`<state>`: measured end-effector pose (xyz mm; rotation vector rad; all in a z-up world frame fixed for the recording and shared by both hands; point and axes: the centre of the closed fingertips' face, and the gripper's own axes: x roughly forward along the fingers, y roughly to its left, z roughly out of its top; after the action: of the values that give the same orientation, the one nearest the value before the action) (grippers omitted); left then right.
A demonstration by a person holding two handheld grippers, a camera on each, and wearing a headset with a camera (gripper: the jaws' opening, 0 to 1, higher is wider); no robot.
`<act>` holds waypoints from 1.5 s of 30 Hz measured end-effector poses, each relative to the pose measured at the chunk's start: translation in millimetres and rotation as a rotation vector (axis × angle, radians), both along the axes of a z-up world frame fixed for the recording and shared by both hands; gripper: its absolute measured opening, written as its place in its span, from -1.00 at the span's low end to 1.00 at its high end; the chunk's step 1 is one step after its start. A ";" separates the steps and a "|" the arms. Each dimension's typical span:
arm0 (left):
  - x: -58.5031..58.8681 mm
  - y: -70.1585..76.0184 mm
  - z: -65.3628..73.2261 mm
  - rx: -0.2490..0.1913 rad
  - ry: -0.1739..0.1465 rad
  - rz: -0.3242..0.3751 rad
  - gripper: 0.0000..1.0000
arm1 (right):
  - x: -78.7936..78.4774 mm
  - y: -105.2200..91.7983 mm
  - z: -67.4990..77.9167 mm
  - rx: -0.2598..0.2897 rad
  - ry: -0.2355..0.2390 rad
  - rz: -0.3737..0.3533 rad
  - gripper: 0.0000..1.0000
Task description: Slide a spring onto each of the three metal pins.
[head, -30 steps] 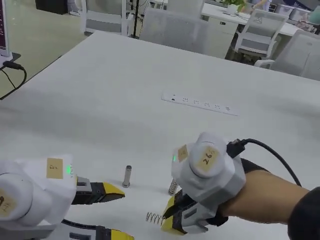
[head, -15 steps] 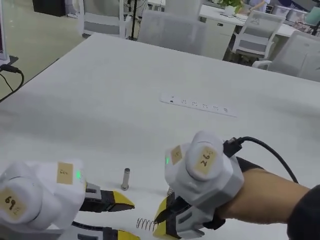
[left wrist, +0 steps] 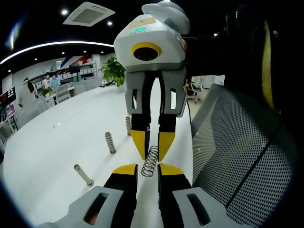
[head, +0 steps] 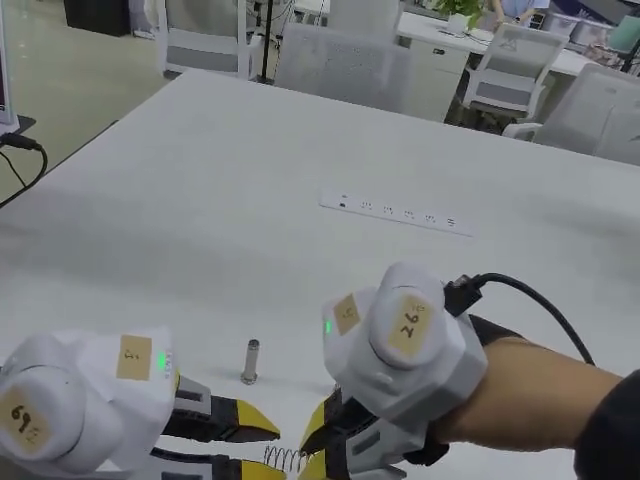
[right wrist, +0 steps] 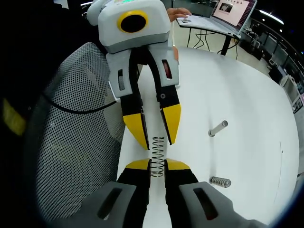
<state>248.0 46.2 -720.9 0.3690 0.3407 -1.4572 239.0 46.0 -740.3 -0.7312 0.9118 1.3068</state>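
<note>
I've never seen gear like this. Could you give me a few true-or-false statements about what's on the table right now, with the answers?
1. A short bare metal pin stands upright on the white table with no spring on it. True.
2. The thin coiled wire spring lies on the table far from both tools. False: one end sits between the shut fingers of the right gripper, and the left gripper has its open fingers on either side of the other end.
3. Two other pins already wear springs. True.
4. The long white power strip lies between the two grippers. False: it lies farther up the table, beyond them.
</note>
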 end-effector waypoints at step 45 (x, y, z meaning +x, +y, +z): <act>-11.8 -0.5 -0.1 0.002 0.031 -0.050 -0.95 | -5.1 0.9 5.9 0.041 0.011 -0.001 -0.79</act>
<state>236.2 45.6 -721.0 0.3590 0.3605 -1.5127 233.9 46.9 -734.4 -0.6923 0.8913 1.3256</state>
